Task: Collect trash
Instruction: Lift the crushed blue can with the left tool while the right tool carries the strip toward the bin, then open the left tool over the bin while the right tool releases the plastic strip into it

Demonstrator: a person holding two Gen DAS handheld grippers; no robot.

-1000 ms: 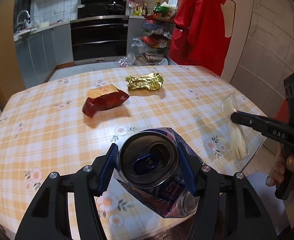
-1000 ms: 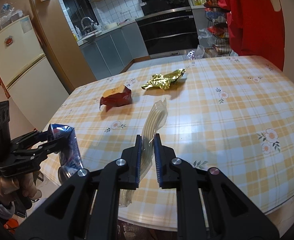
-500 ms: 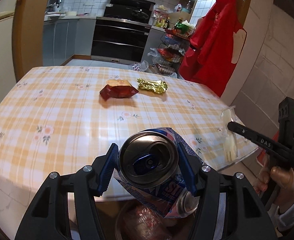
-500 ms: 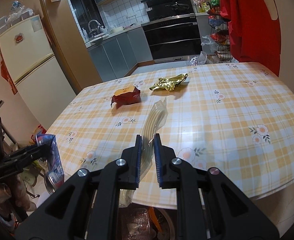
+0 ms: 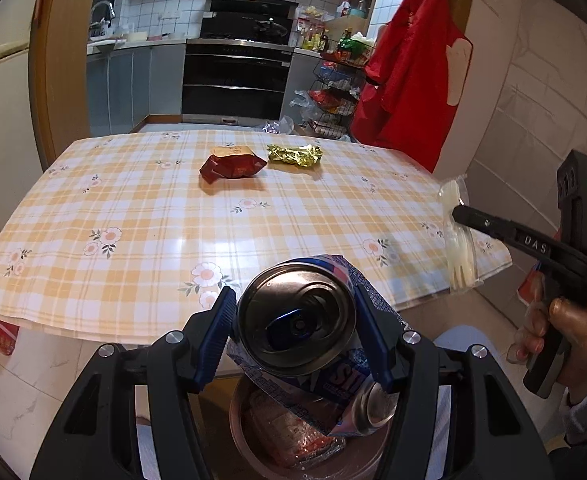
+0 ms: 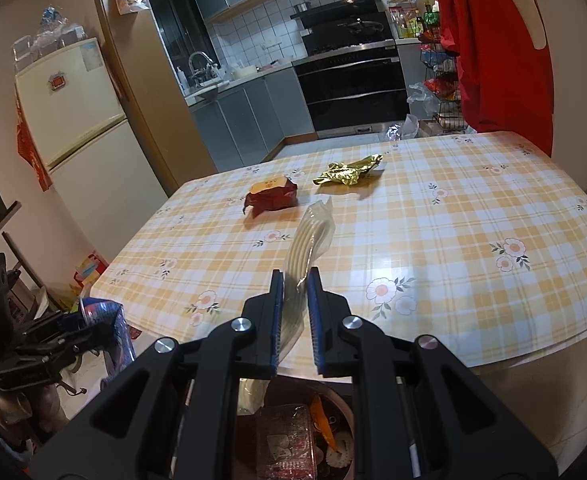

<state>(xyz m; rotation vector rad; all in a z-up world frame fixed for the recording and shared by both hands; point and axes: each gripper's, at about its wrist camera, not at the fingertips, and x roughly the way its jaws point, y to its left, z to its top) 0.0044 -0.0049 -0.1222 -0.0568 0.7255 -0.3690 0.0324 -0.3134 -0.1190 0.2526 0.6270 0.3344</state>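
Hanging beside the table, only right view shows fridge.

Left wrist: close behind its gripper, angled down over table edge toward kitchen | Right wrist: likewise, from table's right | Shared: table, red wrapper, gold wrapper, oven

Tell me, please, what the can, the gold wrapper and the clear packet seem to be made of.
Can: thin metal, probably aluminium; its top is shiny and its printed wall is crushed.
Gold wrapper: metallic foil or foil-coated film; it is crinkled and glinting.
Clear packet: transparent plastic film, glossy, with pale utensils inside, seemingly plastic.
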